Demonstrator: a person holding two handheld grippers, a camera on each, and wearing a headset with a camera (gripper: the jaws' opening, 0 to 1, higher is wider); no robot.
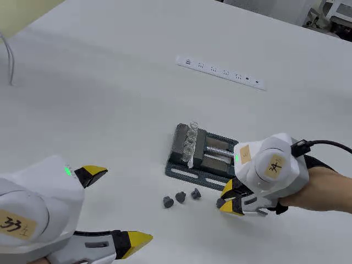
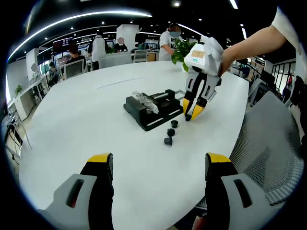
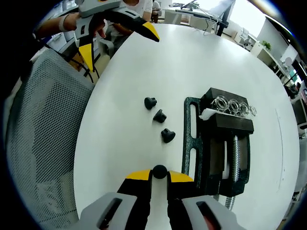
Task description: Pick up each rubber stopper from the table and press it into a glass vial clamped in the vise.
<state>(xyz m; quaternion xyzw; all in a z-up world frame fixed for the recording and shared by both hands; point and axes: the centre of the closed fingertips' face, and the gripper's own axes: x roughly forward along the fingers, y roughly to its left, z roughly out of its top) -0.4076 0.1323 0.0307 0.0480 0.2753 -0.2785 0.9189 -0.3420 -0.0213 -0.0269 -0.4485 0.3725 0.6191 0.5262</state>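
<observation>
A dark vise (image 1: pixel 204 159) stands mid-table with a row of clear glass vials (image 1: pixel 191 137) clamped in it. Three dark rubber stoppers (image 1: pixel 180 197) lie loose on the table just in front of it. My right gripper (image 1: pixel 223 201) hovers low at the vise's near right corner, shut on another stopper (image 3: pixel 159 170) that sits between its yellow tips. In the right gripper view the loose stoppers (image 3: pixel 159 115) lie ahead, left of the vise (image 3: pixel 216 139) and vials (image 3: pixel 233 106). My left gripper (image 1: pixel 124 204) is open and holds nothing, well to the near left.
A white power strip (image 1: pixel 221 72) lies beyond the vise. A thin cable (image 1: pixel 10 60) hangs at the far left. A mesh chair (image 3: pixel 43 134) stands at the table's edge. In the left gripper view, people (image 2: pixel 171 40) sit and stand behind the table.
</observation>
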